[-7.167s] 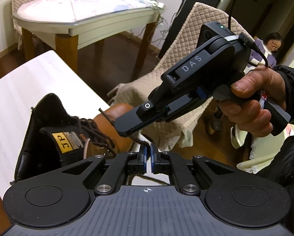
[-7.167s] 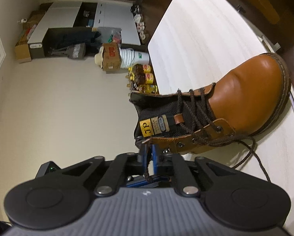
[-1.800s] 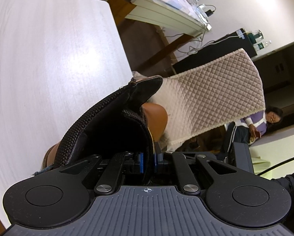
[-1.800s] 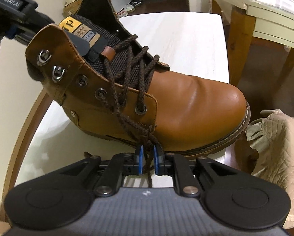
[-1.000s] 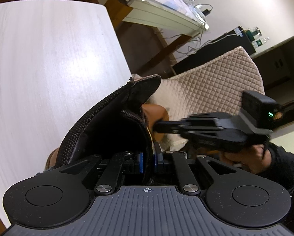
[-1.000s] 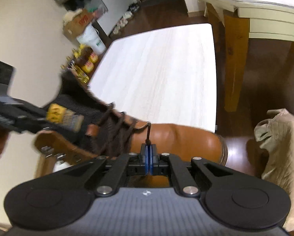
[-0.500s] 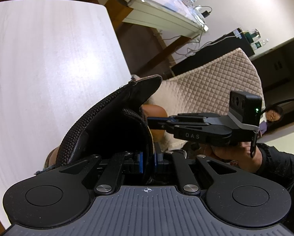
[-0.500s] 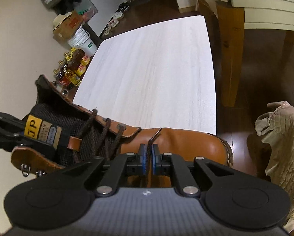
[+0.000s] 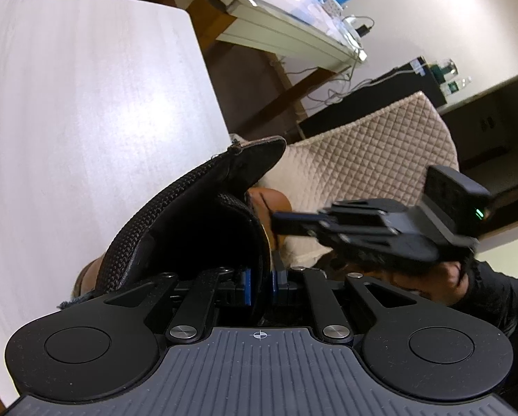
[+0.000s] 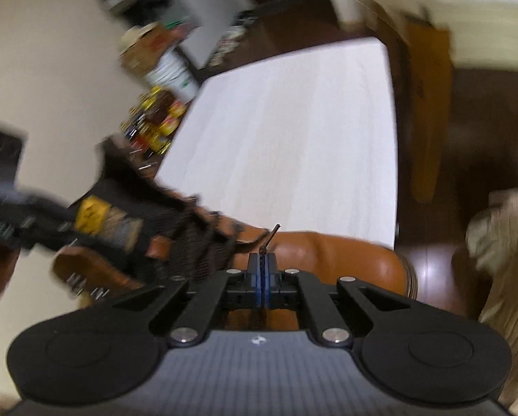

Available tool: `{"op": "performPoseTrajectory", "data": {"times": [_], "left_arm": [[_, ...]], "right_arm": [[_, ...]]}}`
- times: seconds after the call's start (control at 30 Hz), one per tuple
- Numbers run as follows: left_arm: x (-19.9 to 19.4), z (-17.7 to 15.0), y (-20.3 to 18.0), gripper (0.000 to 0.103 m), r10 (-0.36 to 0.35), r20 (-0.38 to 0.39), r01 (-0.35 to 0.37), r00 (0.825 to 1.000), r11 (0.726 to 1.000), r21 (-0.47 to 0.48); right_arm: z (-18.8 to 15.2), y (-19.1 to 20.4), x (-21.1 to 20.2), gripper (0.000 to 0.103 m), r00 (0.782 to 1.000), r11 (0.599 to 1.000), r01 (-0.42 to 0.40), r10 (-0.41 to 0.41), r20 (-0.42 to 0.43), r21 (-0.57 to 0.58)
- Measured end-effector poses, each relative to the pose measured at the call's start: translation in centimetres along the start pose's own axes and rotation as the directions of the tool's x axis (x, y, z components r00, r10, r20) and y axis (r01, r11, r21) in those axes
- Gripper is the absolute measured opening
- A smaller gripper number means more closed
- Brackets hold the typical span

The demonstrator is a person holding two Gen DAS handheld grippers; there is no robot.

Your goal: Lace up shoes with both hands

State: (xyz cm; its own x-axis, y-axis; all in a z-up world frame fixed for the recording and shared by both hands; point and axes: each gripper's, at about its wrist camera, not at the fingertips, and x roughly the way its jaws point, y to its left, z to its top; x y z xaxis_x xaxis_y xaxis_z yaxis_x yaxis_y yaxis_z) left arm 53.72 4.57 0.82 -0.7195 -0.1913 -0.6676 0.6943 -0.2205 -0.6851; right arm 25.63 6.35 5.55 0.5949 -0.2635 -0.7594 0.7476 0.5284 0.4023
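A tan leather boot [image 10: 328, 256] with a black mesh tongue [image 9: 189, 222] stands at the near edge of a white table [image 10: 293, 138]. My left gripper [image 9: 260, 286] is shut on the boot's tongue, which fills the middle of the left wrist view. My right gripper [image 10: 262, 277] is shut on the dark brown lace [image 10: 269, 239]; its stiff tip sticks up past the pads over the toe. The right gripper [image 9: 380, 232] also shows in the left wrist view, just right of the tongue. The right wrist view is blurred by motion.
A quilted beige chair [image 9: 363, 159] stands beyond the table's right edge. A second, larger table [image 9: 286, 27] with cups and cables stands behind it. Boxes, a white bucket [image 10: 168, 72] and bottles stand on the floor at the far left.
My right gripper has moved and its jaws have closed tighter on the lace. The left gripper still holds the tongue in the same place.
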Motion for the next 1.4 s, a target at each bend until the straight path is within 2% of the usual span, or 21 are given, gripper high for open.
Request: {"op": "performPoseTrajectory", "data": {"times": [0.07, 0.13, 0.2, 0.3, 0.77, 1.17, 1.4], "left_arm": [[0.0, 0.1, 0.2, 0.011, -0.018, 0.002, 0.018, 1.0, 1.0, -0.018], [0.1, 0.1, 0.4, 0.011, -0.032, 0.003, 0.032, 0.999, 0.999, -0.029], [0.1, 0.2, 0.5, 0.012, -0.036, 0.004, 0.037, 0.999, 0.999, -0.037], [0.2, 0.2, 0.5, 0.01, -0.022, 0.007, 0.022, 1.0, 0.999, -0.041], [0.0, -0.1, 0.2, 0.01, -0.017, 0.017, 0.018, 1.0, 0.999, -0.036], [-0.2, -0.2, 0.5, 0.01, -0.025, 0.017, 0.025, 1.0, 0.999, -0.03], [-0.3, -0.2, 0.7, 0.01, -0.02, 0.02, 0.021, 1.0, 0.999, -0.032]], "right_arm": [[0.2, 0.9, -0.6, 0.003, 1.0, 0.997, -0.029, 0.029, -0.007, -0.069], [0.5, 2.6, -1.3, 0.003, 0.997, 0.977, -0.079, 0.074, -0.035, -0.199], [0.8, 3.7, -1.3, 0.003, 0.993, 0.956, -0.111, 0.098, -0.06, -0.271], [1.1, 4.9, -1.0, 0.003, 0.991, 0.929, -0.124, 0.098, -0.091, -0.349], [2.0, 4.6, -0.1, 0.003, 0.972, 0.923, -0.172, 0.102, -0.212, -0.344], [2.3, 5.1, 1.3, 0.003, 0.972, 0.913, -0.175, 0.101, -0.213, -0.367], [2.2, 5.5, 2.0, 0.003, 0.978, 0.913, -0.157, 0.092, -0.185, -0.377]]}}
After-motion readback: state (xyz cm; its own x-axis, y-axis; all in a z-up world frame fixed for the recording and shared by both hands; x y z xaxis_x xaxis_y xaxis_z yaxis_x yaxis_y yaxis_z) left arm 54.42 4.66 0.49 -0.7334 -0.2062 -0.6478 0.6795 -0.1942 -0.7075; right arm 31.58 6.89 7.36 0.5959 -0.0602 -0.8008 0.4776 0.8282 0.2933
